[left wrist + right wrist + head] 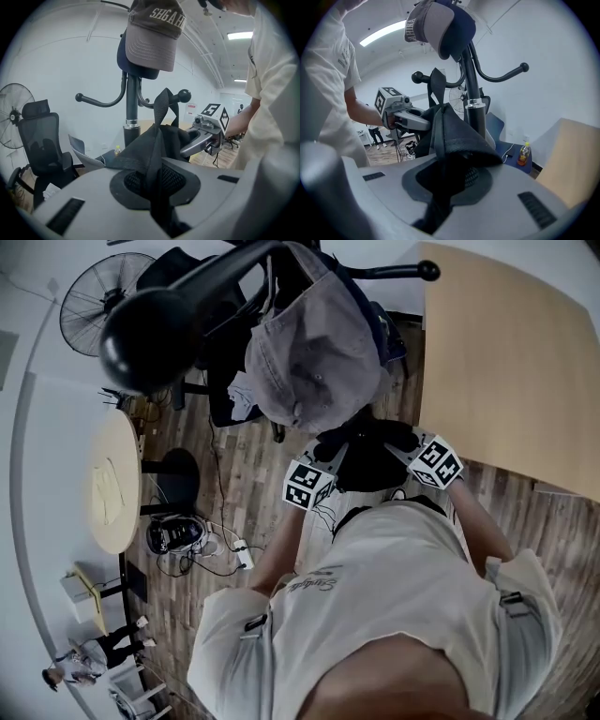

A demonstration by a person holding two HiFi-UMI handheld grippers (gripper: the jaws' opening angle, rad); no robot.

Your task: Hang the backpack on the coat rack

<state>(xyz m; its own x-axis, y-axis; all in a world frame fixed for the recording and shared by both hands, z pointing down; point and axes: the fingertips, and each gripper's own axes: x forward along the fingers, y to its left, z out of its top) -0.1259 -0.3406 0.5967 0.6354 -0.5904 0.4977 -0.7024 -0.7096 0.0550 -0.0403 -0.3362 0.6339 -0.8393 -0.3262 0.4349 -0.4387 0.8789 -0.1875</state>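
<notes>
At left stand a fan (101, 298) and a round table (117, 486). The coat rack (132, 98), a cap (152, 37) on its top, rises before us, with a wooden table (511, 362) to the right. Our left tool (157, 180) and right tool (449, 180) each pinch black backpack (370, 454) fabric close to the rack. We cannot tell whether its strap (164, 105) is over a hook (182, 97).

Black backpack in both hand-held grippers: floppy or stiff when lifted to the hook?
Likely floppy: black fabric backpack drapes in folds from the left hand-held gripper and right hand-held gripper. Webbing loop stands up, probably semi-stiff. Seems light: pinch grips hold it.
</notes>
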